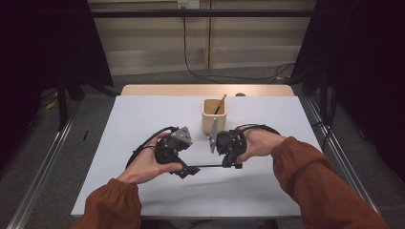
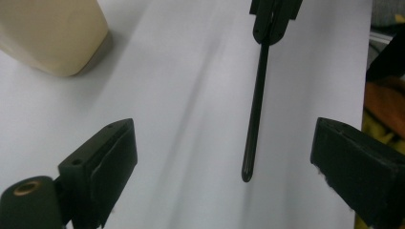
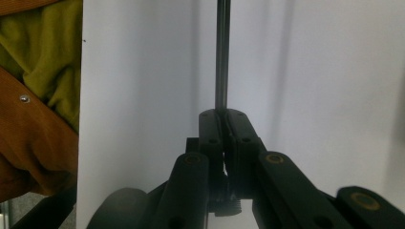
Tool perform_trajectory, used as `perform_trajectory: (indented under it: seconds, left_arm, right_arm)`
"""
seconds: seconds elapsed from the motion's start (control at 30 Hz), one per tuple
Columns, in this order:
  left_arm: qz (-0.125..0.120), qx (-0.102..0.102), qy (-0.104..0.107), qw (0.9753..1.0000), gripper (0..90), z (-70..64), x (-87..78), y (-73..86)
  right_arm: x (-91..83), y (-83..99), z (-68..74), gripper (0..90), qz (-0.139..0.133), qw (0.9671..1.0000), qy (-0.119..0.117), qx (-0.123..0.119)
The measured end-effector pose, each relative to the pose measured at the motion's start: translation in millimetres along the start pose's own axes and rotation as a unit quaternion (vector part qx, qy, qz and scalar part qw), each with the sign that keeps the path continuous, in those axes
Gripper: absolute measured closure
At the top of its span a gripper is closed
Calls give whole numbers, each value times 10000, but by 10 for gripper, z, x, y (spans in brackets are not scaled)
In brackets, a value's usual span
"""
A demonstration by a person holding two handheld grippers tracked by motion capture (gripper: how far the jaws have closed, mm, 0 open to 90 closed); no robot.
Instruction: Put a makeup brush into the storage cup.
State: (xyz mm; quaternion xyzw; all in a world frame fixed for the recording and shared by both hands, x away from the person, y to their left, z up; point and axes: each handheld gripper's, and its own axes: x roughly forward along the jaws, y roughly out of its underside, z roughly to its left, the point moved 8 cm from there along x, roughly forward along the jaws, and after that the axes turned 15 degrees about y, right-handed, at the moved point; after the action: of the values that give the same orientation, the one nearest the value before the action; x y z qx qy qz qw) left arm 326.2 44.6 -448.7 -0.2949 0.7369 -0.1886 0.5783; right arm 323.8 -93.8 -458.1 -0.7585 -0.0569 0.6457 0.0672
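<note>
One black rod [image 1: 210, 166] lying crosswise, right claw [image 1: 237, 165] clamping it, tip toward left claw [image 1: 187, 171]

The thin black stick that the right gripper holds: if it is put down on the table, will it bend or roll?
The black stick probably stays stiff: clamped at one end by the right gripper, it runs straight toward the open left gripper without sagging. It looks round and smooth, so on the flat white table it may roll. Being so slender, it is likely light.
</note>
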Motion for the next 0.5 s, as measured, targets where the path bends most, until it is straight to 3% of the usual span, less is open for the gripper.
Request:
perform_trajectory:
  seconds: [0.13,0.23,0.33,0.43,0.5]
  left_arm:
    - [271,-50,121,9995,104,-11,17,47]
    - [478,-163,165,9986,200,-8,8,84]
    - [507,-247,104,9984,251,27,-22,119]
    - [642,-258,252,9973,375,11,-25,149]
    - [728,-159,341,9966,439,-7,-13,155]
  right_arm:
    - [9,-10,-6,862,-43,10000,-28,3]
    - [17,-35,-6,862,-73,10000,-38,-25]
    - [37,-53,-2,862,-28,9999,-26,-100]
    - [47,-82,14,862,-40,9999,-40,-119]
    - [50,-101,6,862,-84,9999,-19,-140]
